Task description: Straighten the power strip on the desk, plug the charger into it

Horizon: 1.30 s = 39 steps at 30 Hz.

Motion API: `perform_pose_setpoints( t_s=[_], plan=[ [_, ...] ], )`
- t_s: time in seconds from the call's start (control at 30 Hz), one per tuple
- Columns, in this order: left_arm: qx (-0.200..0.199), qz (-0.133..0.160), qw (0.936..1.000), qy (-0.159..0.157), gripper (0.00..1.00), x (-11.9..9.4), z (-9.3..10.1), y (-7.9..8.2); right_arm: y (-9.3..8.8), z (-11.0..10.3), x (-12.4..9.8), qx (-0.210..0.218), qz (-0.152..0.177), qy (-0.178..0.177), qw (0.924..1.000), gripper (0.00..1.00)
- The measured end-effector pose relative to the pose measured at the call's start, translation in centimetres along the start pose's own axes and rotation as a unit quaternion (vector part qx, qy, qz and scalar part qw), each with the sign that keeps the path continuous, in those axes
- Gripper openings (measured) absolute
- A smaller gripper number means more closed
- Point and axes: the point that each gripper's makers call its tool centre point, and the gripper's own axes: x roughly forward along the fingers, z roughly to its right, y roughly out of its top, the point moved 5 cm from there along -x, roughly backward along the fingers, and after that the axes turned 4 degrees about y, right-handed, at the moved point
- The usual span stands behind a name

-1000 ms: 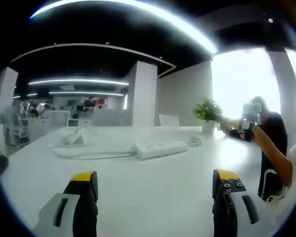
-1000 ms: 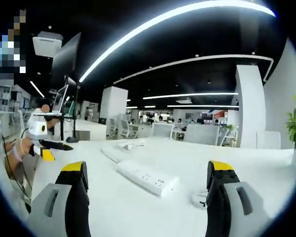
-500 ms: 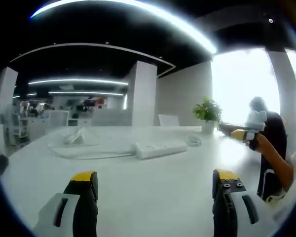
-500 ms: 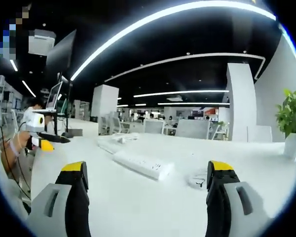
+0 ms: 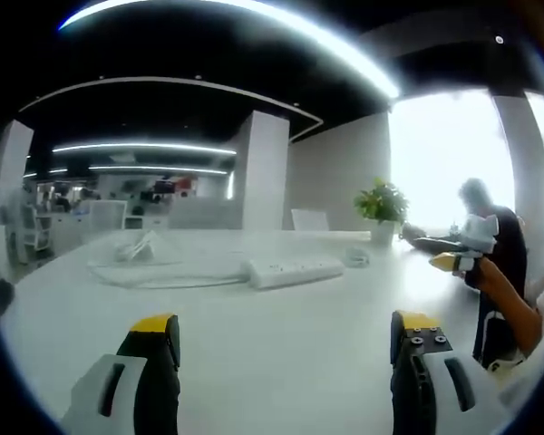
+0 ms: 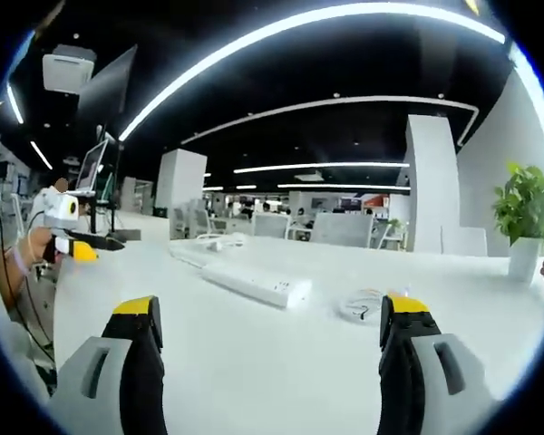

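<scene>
Here the white strip (image 5: 295,271) lies on the desk (image 5: 272,353), well ahead of both grippers, at about 12 o'clock from the left gripper (image 5: 284,337). The charger (image 6: 363,304) with its coiled cable rests just beside the strip's end. A plant (image 6: 524,210) stands at 2 o'clock near the far edge. Bare desk lies between jaws and strip. Both the left and the right gripper (image 6: 267,322) have jaws wide apart, holding nothing.

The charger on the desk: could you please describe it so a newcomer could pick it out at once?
Start from the wide white desk and find the long white power strip lying across its middle. The charger lies apart from the strip, on the side toward the potted plant: a small loose coil of white cable, not a straight bar.
</scene>
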Motion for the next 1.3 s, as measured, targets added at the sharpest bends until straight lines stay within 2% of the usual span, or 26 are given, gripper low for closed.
perform_pose_setpoints(
  t_s=[0.83,1.3],
  plan=[
    [-0.001,0.001,1.0,0.002,0.99,0.0,-0.1,0.2,-0.3,0.3,-0.4,0.008,-0.002,-0.011,0.9999,0.99],
    [-0.002,0.004,1.0,0.004,0.99,-0.1,-0.2,0.2,1.2,-0.1,0.2,0.005,0.014,-0.015,0.9998,1.0]
  ],
)
